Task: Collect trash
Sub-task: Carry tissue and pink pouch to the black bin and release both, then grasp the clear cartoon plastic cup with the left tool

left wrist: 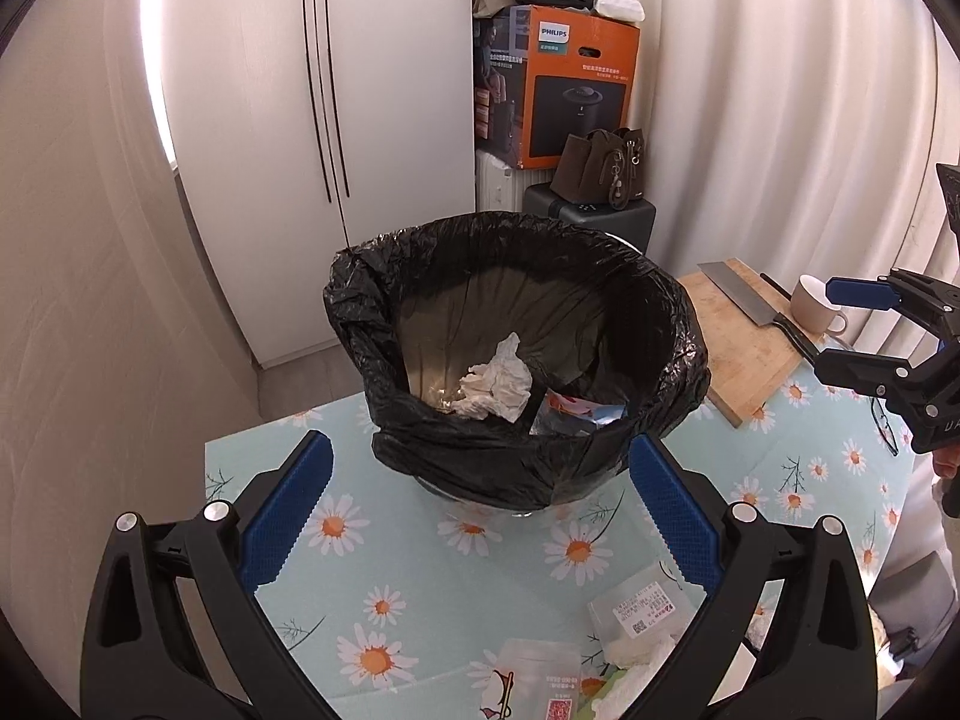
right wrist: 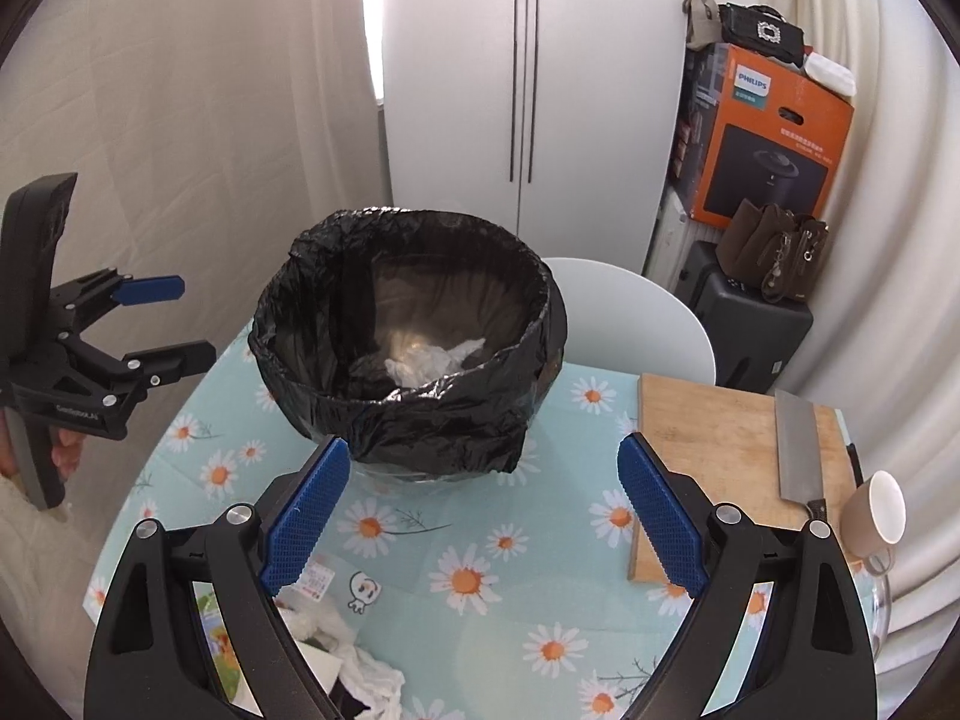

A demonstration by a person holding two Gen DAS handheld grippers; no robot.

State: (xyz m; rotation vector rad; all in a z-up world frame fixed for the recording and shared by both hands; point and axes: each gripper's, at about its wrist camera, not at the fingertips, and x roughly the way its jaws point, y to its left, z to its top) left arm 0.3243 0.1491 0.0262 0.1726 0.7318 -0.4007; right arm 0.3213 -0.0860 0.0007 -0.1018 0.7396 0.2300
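A bin lined with a black bag (left wrist: pixel 516 360) stands on the daisy-print table; it also shows in the right wrist view (right wrist: pixel 408 348). Crumpled white tissue (left wrist: pixel 495 387) and a coloured wrapper (left wrist: pixel 576 411) lie inside it. My left gripper (left wrist: pixel 480 498) is open and empty, just in front of the bin. My right gripper (right wrist: pixel 483 504) is open and empty, also in front of the bin. Loose trash lies on the table near me: clear labelled packets (left wrist: pixel 642 609) and a printed packet (left wrist: pixel 534 681), and white tissue (right wrist: pixel 360 660) with wrappers under the right gripper's left finger.
A wooden cutting board (right wrist: pixel 732 450) with a cleaver (right wrist: pixel 795 450) lies right of the bin, a beige mug (right wrist: pixel 876 516) beside it. Eyeglasses (left wrist: pixel 888 426) lie at the table's right. A white chair (right wrist: pixel 636 312) stands behind the table. Boxes and bags are stacked by the wall.
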